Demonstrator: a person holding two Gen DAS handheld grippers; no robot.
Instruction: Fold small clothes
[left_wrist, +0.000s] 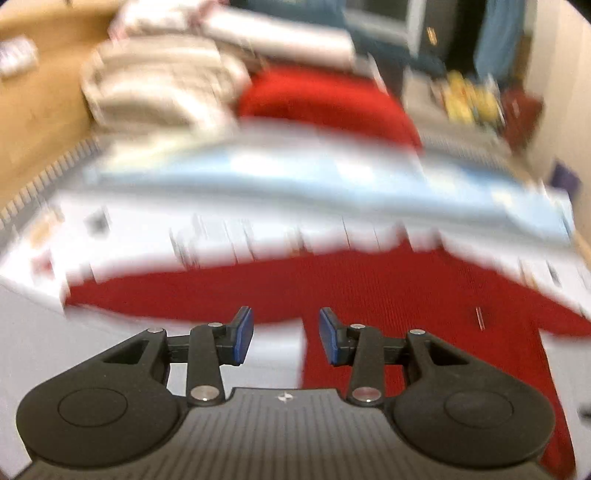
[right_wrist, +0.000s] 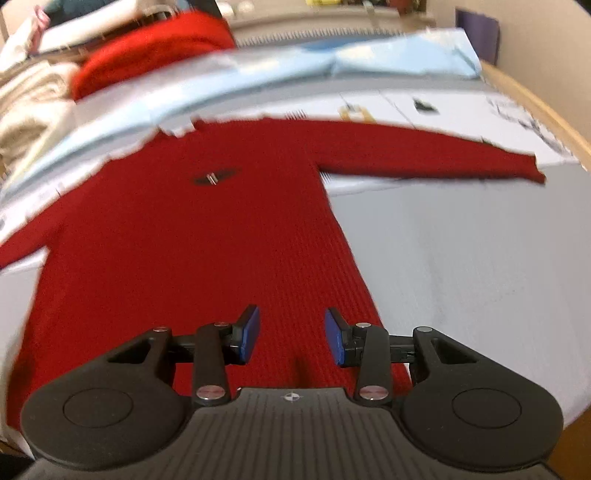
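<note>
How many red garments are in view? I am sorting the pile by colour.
2. One red sweater lies spread flat on the white table, sleeves out. A second red garment is bunched at the far end beside beige folded cloth. More may be hidden in that pile.

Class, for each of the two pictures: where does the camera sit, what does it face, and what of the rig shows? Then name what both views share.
Left wrist: behind the left gripper, tilted down at the red sweater; blurred; open jaws show.
Right wrist: behind the right gripper, tilted down over the red sweater, spread flat; open jaws show.
Shared: the sweater, light blue cloth.
</note>
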